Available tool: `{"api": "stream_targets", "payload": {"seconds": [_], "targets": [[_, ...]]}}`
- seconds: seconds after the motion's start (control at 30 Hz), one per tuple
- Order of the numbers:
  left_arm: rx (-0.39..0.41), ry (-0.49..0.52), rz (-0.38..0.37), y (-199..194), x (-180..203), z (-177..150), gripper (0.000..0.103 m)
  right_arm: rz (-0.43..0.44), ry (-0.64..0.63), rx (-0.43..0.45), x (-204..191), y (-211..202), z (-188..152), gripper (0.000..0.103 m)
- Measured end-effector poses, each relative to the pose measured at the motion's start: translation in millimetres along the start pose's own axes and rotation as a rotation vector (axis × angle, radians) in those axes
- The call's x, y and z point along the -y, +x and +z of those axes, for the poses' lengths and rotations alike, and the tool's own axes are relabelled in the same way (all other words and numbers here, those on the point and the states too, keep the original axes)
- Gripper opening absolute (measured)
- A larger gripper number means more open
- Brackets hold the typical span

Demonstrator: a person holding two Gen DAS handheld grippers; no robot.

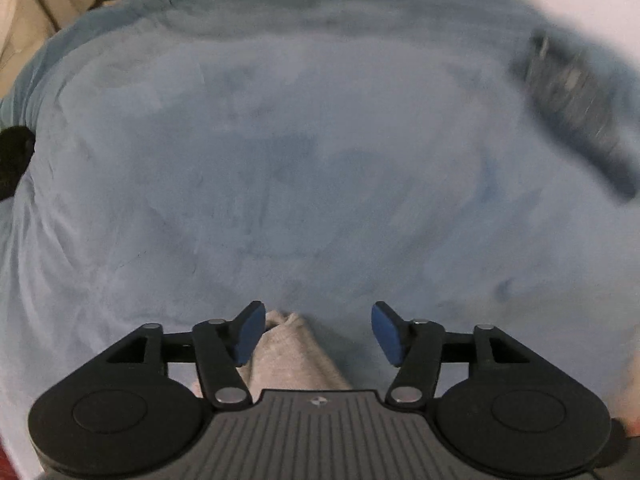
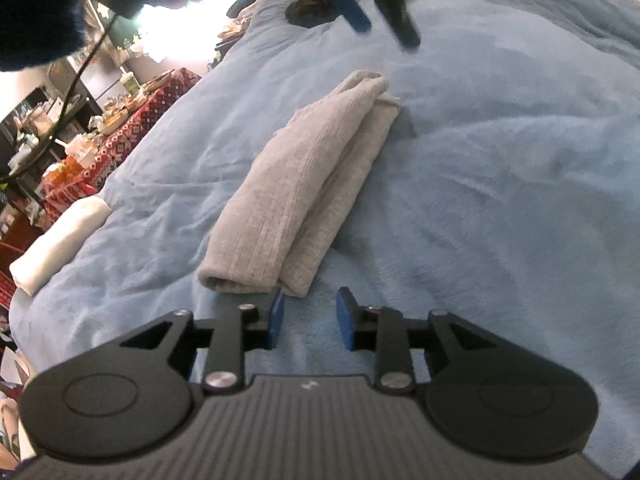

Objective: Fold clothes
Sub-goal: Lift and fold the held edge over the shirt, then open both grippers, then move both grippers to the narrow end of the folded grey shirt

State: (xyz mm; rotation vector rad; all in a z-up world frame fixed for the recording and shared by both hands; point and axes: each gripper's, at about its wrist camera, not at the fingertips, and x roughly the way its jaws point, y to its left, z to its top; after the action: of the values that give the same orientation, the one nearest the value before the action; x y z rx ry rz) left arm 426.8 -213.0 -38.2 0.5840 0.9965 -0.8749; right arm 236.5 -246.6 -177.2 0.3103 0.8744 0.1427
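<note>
The grey garment (image 2: 304,184) lies folded into a narrow bundle on the blue blanket (image 2: 500,160). Both the left gripper (image 1: 318,330) and right gripper (image 2: 310,316) are held open, empty. Any tidying is best done by pinching layered edges squarely.

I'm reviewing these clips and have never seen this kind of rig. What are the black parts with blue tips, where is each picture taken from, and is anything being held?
They are hand-held tongs, one in each of a person's hands, each with a camera looking along its fingers. The left tongs are open, with one end of a folded grey garment between the tips. The right tongs are open beside its other end. Nothing is gripped. It lies on a blue blanket; a white roll sits at the edge.
</note>
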Motion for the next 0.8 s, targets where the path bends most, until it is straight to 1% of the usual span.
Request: {"api": "stream_targets", "payload": {"seconds": [0.03, 0.1, 0.17, 0.2, 0.23, 0.27, 0.33, 0.4, 0.5, 0.53, 0.6, 0.63, 0.7, 0.73, 0.8], "targets": [[0.030, -0.024, -0.019, -13, -4, -4, 0.059, -0.006, -0.007, -0.001, -2, -2, 1, 0.039], [0.077, -0.064, -0.033, -39, -10, -14, 0.059, -0.015, -0.020, -0.003, -4, -7, 3, 0.044], [0.117, -0.093, -0.035, -61, -19, -31, 0.063, -0.023, -0.041, -0.005, -6, -13, 8, 0.050], [0.139, -0.107, -0.033, -72, -24, -42, 0.065, -0.028, -0.053, -0.005, -7, -16, 10, 0.056], [0.159, -0.125, -0.021, -82, -29, -56, 0.066, -0.034, -0.066, -0.006, -8, -19, 13, 0.063], [0.175, -0.140, -0.008, -90, -33, -67, 0.066, -0.040, -0.080, -0.009, -10, -21, 16, 0.066], [0.200, -0.191, 0.038, -104, -44, -102, 0.066, -0.052, -0.108, -0.023, -13, -24, 22, 0.079], [0.196, -0.233, 0.111, -109, -50, -134, 0.066, -0.067, -0.135, -0.040, -15, -25, 28, 0.085], [0.158, -0.285, 0.256, -106, -52, -184, 0.066, -0.098, -0.156, -0.052, -16, -25, 38, 0.094], [0.146, -0.303, 0.274, -104, -52, -198, 0.067, -0.122, -0.155, -0.060, -15, -24, 41, 0.098], [0.122, -0.375, 0.248, -99, -53, -231, 0.067, -0.177, -0.160, -0.069, -13, -23, 46, 0.102], [0.113, -0.425, 0.214, -97, -54, -247, 0.067, -0.220, -0.175, -0.063, -12, -22, 47, 0.102], [0.101, -0.540, 0.176, -92, -55, -273, 0.067, -0.311, -0.234, -0.065, -10, -21, 49, 0.102], [0.094, -0.597, 0.156, -89, -54, -283, 0.067, -0.336, -0.250, -0.077, -7, -20, 51, 0.102], [0.104, -0.658, 0.137, -83, -47, -298, 0.067, -0.353, -0.228, -0.122, 1, -18, 57, 0.102]]}}
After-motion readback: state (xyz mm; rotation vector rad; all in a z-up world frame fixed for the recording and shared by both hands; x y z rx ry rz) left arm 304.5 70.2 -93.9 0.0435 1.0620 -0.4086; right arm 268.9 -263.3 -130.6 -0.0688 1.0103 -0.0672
